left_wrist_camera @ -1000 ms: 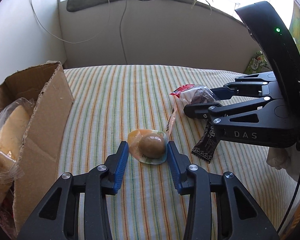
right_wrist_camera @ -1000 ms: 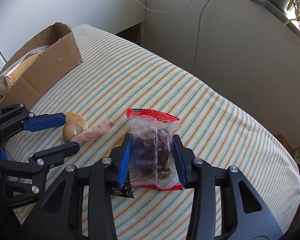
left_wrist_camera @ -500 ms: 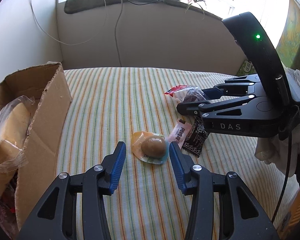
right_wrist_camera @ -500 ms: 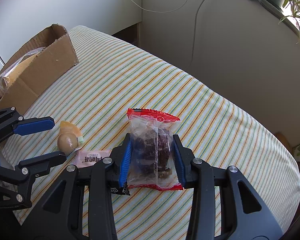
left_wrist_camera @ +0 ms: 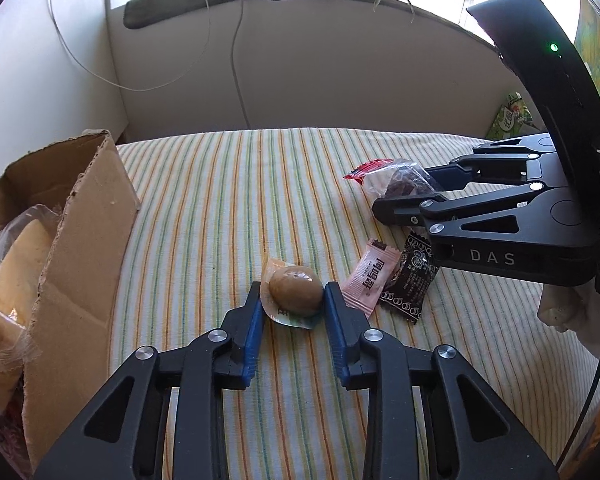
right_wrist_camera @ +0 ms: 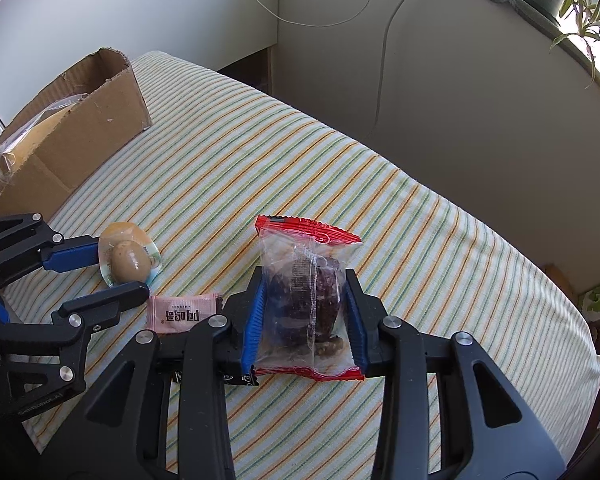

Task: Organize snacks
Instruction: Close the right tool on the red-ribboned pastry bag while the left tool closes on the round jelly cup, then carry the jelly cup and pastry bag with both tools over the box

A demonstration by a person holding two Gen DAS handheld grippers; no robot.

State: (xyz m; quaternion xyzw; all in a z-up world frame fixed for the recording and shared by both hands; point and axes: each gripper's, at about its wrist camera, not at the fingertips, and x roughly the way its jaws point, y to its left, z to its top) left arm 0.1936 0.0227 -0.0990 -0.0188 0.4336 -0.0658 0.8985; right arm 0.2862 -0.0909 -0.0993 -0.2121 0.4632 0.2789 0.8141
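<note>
My left gripper (left_wrist_camera: 292, 294) is shut on a packaged brown egg (left_wrist_camera: 296, 290), which rests on the striped cloth; it also shows in the right wrist view (right_wrist_camera: 128, 260). My right gripper (right_wrist_camera: 304, 288) is shut on a clear red-edged packet of dark snack (right_wrist_camera: 304, 300), seen in the left wrist view (left_wrist_camera: 396, 186) at the right. A pink sachet (left_wrist_camera: 372, 276) and a black sachet (left_wrist_camera: 410, 284) lie between the two grippers.
An open cardboard box (left_wrist_camera: 80, 248) with wrapped yellow bread (left_wrist_camera: 12, 276) stands at the left on the striped tablecloth (left_wrist_camera: 228, 200). A wall with hanging cables runs behind. A green packet (left_wrist_camera: 510, 114) sits at the far right edge.
My left gripper has closed its fingers onto the egg packet. The right gripper keeps its packet and has moved little. The pink sachet now lies flat beside the black one.
</note>
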